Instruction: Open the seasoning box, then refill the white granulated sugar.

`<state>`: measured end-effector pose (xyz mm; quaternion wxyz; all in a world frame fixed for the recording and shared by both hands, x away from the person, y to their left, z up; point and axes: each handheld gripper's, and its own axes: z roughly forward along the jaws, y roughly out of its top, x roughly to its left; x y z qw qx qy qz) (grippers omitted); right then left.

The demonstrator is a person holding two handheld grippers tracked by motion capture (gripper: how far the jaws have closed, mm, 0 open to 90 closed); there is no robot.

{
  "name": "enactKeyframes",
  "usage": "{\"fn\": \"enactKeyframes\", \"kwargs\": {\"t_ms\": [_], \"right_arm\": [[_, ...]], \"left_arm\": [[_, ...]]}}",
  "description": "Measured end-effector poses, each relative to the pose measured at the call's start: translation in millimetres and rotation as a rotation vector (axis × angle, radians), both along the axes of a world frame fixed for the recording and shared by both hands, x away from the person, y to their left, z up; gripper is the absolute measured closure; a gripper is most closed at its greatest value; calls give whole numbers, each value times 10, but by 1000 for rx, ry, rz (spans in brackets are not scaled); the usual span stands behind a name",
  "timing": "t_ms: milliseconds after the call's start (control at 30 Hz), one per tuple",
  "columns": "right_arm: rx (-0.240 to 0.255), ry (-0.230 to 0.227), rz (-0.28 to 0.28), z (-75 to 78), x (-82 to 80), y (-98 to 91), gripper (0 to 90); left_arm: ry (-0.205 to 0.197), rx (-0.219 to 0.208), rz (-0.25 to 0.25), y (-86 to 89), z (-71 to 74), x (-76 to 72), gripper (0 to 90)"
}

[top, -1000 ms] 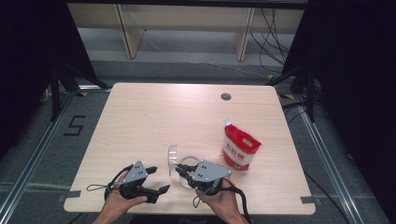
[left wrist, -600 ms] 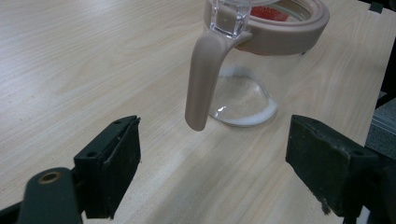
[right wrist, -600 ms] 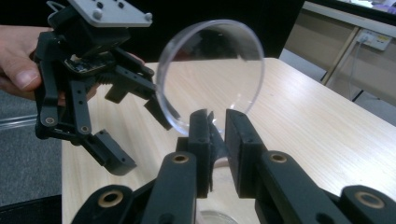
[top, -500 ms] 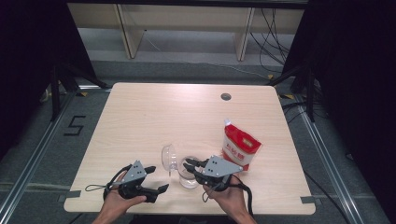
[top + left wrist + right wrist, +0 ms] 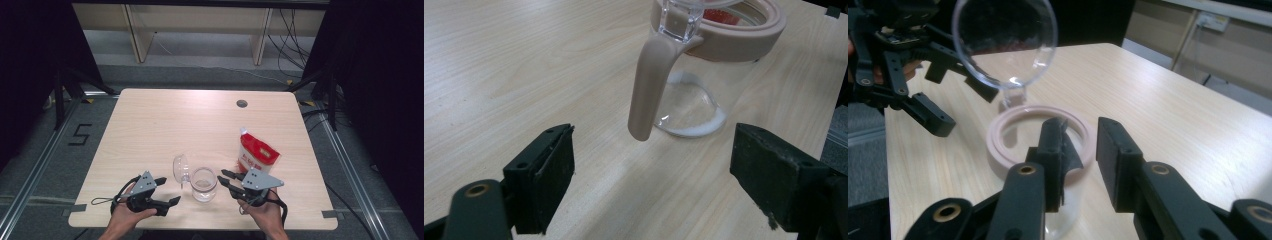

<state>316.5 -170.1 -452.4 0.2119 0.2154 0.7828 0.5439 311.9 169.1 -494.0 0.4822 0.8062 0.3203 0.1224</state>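
The right gripper (image 5: 226,177) has just been opening its jaws, nothing between them, just beside the glass jar (image 5: 203,184). The left gripper (image 5: 167,191) is wide open, empty, near the jar's handle (image 5: 650,85). The lid (image 5: 180,169) stands up. A red pouch (image 5: 257,155) stands near; the table (image 5: 165,120) beyond is free.

Upright glass jar (image 5: 204,184), lid raised

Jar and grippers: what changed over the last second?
The right gripper drew back from the glass jar toward the red pouch side; its jaws have just been opening, a narrow gap now, nothing between them. The jar's clear lid now stands flipped up on its hinge. Left gripper open, in place; the jar stays where it stood on the table, as does the pouch.
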Motion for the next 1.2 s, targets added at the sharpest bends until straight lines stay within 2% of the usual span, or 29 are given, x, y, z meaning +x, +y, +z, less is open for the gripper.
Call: {"fn": "enactKeyframes", "kwargs": {"t_ms": [33,67,100,200,233,300,333,367,400,433,467,567,700,767,833,867,933,967,1033,1100,1133,1167,1200], "right_arm": [[13,12,-8,-6,-11,-34,699],[16,10,-7,-12,-23,-46,676],[13,9,-23,-15,-37,-63,654],[8,20,-19,-21,-43,-104,620],[12,35,-39,-28,-58,-124,609],[28,37,-59,-59,-66,-180,576],[28,61,-49,-61,-83,-193,562],[28,61,-49,-61,-83,-193,562],[29,41,-59,-73,-89,-222,538],[26,28,-48,-72,-85,-246,536],[24,65,-60,-69,-116,-267,532],[24,52,-65,-74,-116,-324,521],[53,83,-95,-105,-167,-417,510],[27,52,-91,-106,-174,-462,508],[33,60,-90,-119,-211,-470,499],[20,67,-86,-120,-215,-485,492],[13,51,-96,-122,-227,-521,479],[23,65,-107,-129,-240,-532,475],[18,57,-102,-132,-234,-551,472],[22,67,-114,-136,-251,-580,468],[-4,67,-122,-137,-259,-613,464],[-4,67,-122,-137,-259,-613,464],[15,98,-144,-149,-291,-634,461]], "left_arm": [[-7,-1,-1,5,-3,11,175],[8,-12,18,3,-8,5,175],[9,-7,20,12,-3,6,176],[7,-5,25,22,0,0,176],[9,-22,23,19,-8,-3,175],[4,-11,26,25,1,-17,175],[0,-6,20,25,6,-18,175],[-8,1,5,30,8,-10,175],[8,-6,18,14,3,-25,175],[8,-6,18,14,3,-25,175],[9,-11,15,4,-3,-25,175],[9,4,13,15,-3,-17,175],[16,-13,15,4,-5,-24,174],[14,-13,12,0,-5,-27,174],[10,-4,12,3,-4,-27,173],[3,4,9,9,-4,-19,174],[1,5,7,13,-3,-16,174],[1,10,8,21,0,-16,174],[0,5,4,24,-1,-13,174],[8,-4,15,23,-3,-17,173],[-4,6,7,31,-1,-4,173],[14,-8,27,21,-7,-12,173],[9,-9,25,21,-11,-3,173]]}}
